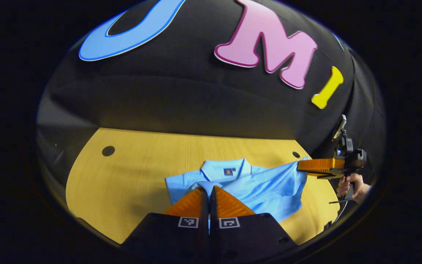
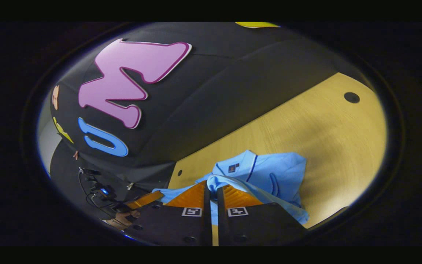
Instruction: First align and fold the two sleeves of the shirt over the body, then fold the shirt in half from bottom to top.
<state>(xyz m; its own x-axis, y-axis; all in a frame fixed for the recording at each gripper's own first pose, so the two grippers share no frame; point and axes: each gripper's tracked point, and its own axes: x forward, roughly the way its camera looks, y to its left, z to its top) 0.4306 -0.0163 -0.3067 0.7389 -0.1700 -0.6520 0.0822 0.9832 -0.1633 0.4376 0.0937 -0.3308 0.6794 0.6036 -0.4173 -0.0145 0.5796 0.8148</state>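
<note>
1. Lying collar-up on the wooden tabletop [image 1: 130, 176]: a light blue shirt [image 1: 266, 187], body partly doubled, collar toward the booth wall.
2. Left tongs [image 1: 208, 190] pressed together, with a thin strip of blue cloth showing between them; looks like a pinch on the near hem or edge, though the exact spot is hidden under the fingers.
3. Right tongs [image 2: 211, 189] closed on a bunched fold of blue cloth in the right gripper view; seen from the left gripper view [image 1: 300, 165], lifting one corner clear of the tabletop, cloth stretched taut toward it.
4. Handling, as a judgement: thin, light, floppy cloth, no stiffness apart from the collar [image 1: 225, 168]; likely to sag and crease between the two grips, so best taken at corners or seam ends and kept under even tension.
5. Hard to make out: which part is raised, sleeve or hem corner; sleeves not clearly separable from the body in either view.
6. Cut off: near edge of the shirt behind both sets of fingers; a hand [image 1: 350, 187] on the right handle partly out of the view.
</note>
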